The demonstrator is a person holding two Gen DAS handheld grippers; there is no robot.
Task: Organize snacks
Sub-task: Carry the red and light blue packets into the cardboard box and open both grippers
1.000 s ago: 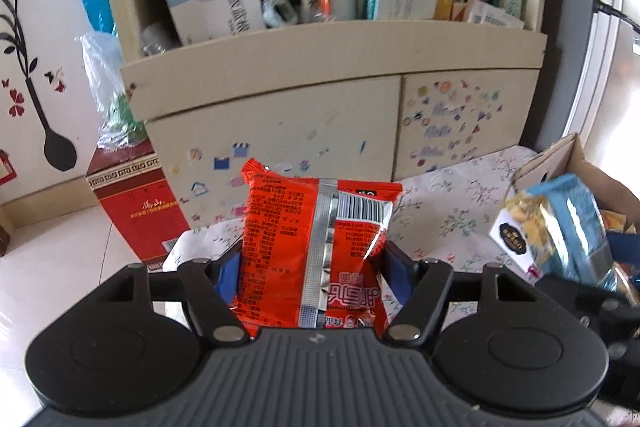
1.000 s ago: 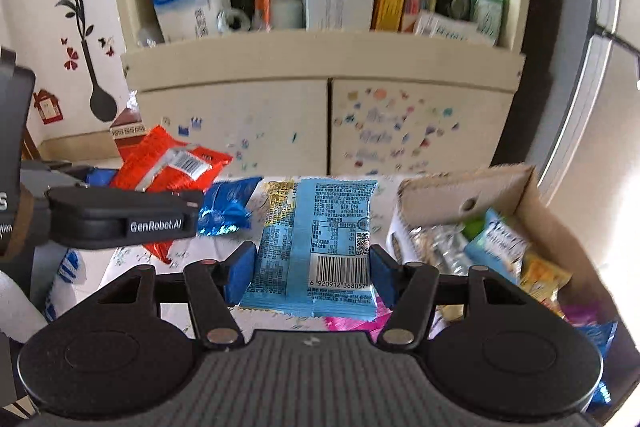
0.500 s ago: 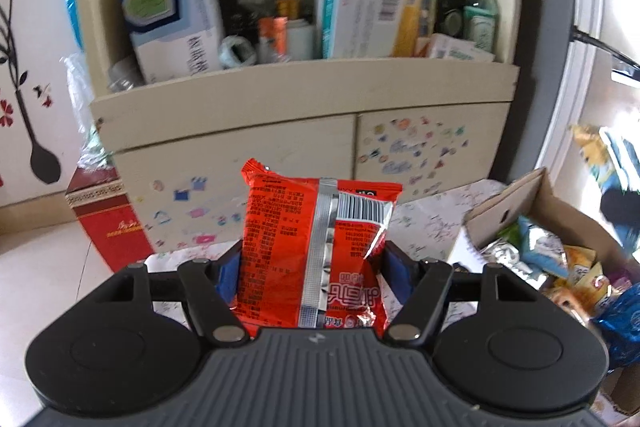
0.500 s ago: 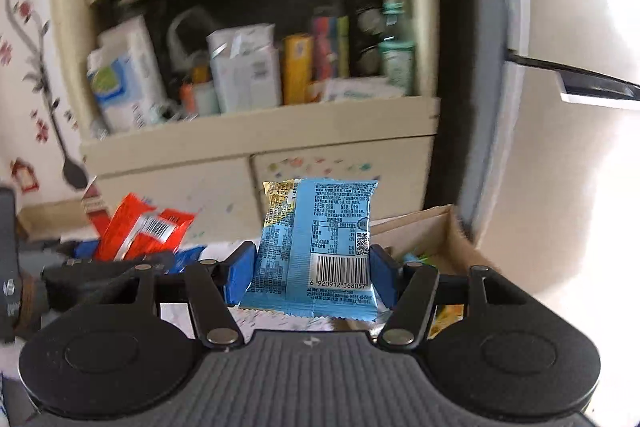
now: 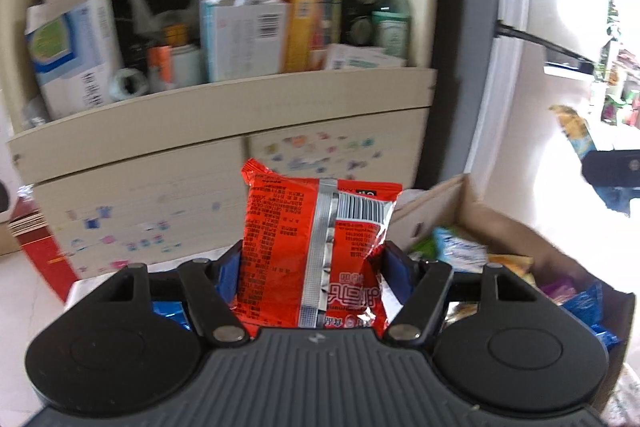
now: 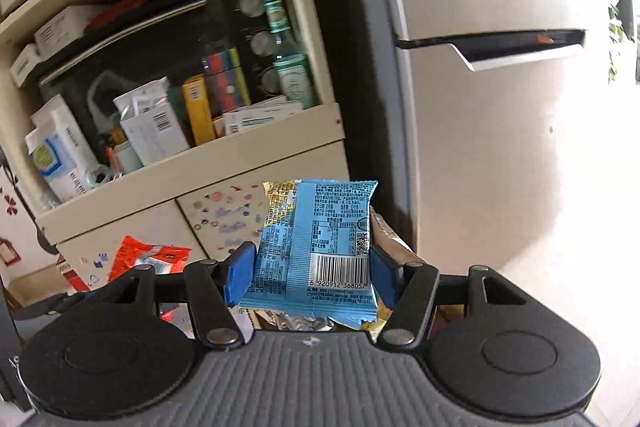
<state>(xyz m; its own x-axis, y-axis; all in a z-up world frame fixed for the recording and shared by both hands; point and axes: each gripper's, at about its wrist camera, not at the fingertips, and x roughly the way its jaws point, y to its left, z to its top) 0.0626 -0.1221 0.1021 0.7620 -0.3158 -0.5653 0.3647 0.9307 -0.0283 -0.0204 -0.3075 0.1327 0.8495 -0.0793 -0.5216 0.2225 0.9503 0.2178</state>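
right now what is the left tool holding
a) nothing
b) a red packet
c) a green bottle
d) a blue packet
b: in the left wrist view the left tool is shut on a red packet that stands upright between its blue pads; the blue packet sits in the right tool.
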